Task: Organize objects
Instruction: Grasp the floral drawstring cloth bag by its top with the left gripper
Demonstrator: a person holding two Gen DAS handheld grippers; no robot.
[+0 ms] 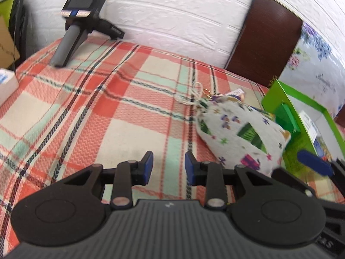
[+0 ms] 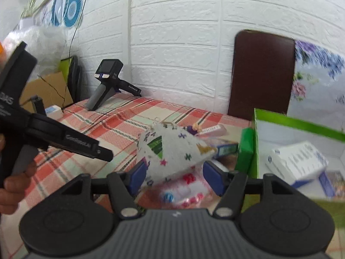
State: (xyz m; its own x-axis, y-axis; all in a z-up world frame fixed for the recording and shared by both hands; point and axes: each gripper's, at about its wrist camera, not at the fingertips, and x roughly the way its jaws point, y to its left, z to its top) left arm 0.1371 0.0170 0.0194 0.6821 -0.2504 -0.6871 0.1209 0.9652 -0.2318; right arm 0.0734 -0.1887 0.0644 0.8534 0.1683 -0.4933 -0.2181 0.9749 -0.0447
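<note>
One printed pouch [image 2: 174, 151] lies on the tabletop [image 1: 86, 108] between the right gripper's [image 2: 175, 178] half-spread jaws, untouched, beside the green box [image 2: 280, 129]. Left gripper [image 1: 169, 168], jaws narrow and empty, sits off to its left.

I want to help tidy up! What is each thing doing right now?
Pouch: tied shut, lying on the cloth, between the right gripper's pads.
Green box: open, a white carton inside.
Left gripper: empty, nearly shut.
Right gripper: open.
</note>
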